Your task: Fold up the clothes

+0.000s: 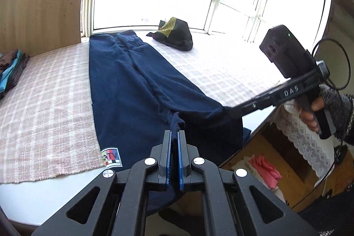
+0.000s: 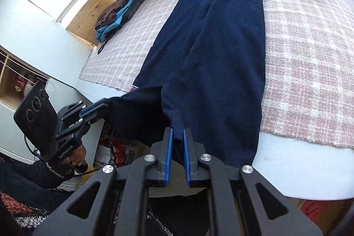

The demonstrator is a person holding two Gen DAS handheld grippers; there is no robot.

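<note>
Navy-blue fleece trousers [image 1: 132,85] lie stretched lengthwise on a pink-and-white checked woven blanket [image 1: 44,103] covering the white table [image 1: 33,198], their near end hanging over the table edge at six o'clock. The left gripper [image 1: 175,141] is clenched on a ribbed fold of this near end. The right gripper [image 2: 177,138], blue pads almost together, pinches the neighbouring hem. At one o'clock a crumpled black garment with yellow stripes [image 1: 176,33] sits near the window; at nine o'clock rests a brown-and-turquoise clothes pile [image 1: 11,68].

white bed [image 1: 26,198], pink checked blanket [image 1: 44,107]
</note>
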